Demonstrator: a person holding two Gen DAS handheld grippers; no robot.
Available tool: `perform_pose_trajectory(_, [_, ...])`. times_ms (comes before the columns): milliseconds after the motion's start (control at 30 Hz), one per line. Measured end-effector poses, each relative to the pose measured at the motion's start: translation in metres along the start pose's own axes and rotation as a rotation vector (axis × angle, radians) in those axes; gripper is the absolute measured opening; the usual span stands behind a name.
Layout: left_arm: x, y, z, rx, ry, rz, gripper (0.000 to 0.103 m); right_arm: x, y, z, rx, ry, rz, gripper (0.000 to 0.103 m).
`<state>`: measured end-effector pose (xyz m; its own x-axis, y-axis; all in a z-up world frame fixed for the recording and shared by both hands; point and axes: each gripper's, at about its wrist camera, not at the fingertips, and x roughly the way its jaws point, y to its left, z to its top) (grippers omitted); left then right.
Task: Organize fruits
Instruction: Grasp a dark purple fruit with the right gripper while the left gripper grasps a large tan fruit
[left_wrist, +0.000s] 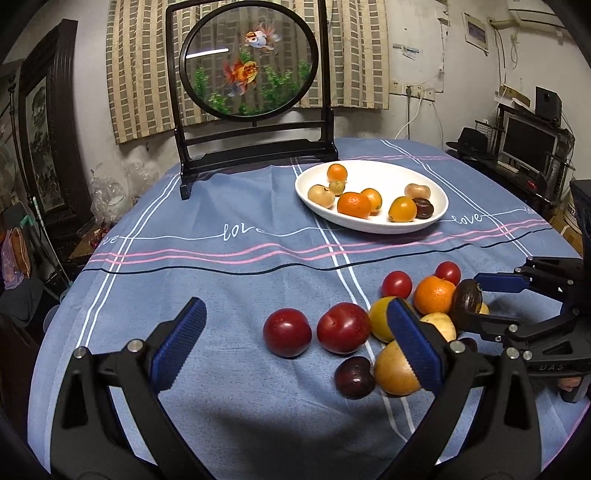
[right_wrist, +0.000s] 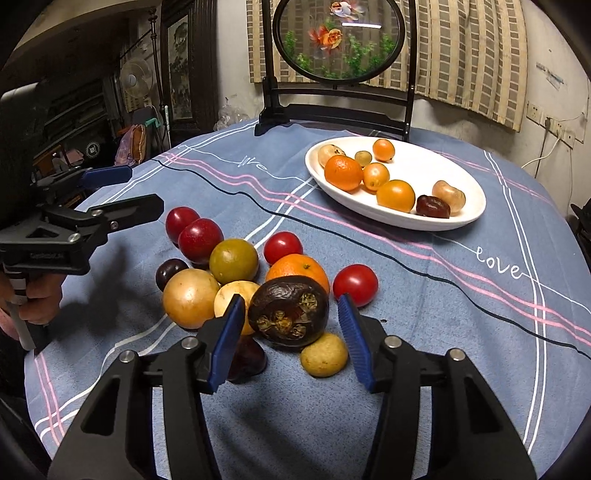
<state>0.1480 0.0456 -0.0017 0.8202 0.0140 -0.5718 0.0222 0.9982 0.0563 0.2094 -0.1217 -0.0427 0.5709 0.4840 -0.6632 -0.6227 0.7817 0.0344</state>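
A pile of loose fruit lies on the blue tablecloth (left_wrist: 221, 280). My right gripper (right_wrist: 291, 300) straddles a dark wrinkled brown fruit (right_wrist: 288, 314). It is open, with a small gap showing on each side of the fruit. The left wrist view shows that gripper (left_wrist: 480, 301) around the same brown fruit (left_wrist: 466, 301). My left gripper (left_wrist: 295, 306) is open, with two red plums (left_wrist: 287, 332) on the cloth just ahead of it. It appears again (right_wrist: 142, 186) at the left of the right wrist view. The white oval plate (left_wrist: 369, 226) (right_wrist: 406, 220) holds several small fruits.
Around the brown fruit lie an orange (right_wrist: 299, 271), cherry tomatoes (right_wrist: 355, 284), tan and yellow round fruits (right_wrist: 191, 297) and a small yellow one (right_wrist: 324, 355). A framed goldfish screen (left_wrist: 251, 62) stands at the table's back. A person's hand (right_wrist: 37, 295) holds the left gripper.
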Motion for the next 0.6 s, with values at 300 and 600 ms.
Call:
perform_pose_trajectory(300, [0.000, -0.002, -0.001, 0.007, 0.000, 0.000, 0.100, 0.004, 0.000, 0.000, -0.001, 0.012, 0.007, 0.047])
perform_pose_trajectory(600, [-0.015, -0.014, -0.004, 0.075, -0.015, -0.193, 0.098, -0.014, -0.020, 0.008, 0.118, -0.054, 0.047, 0.046])
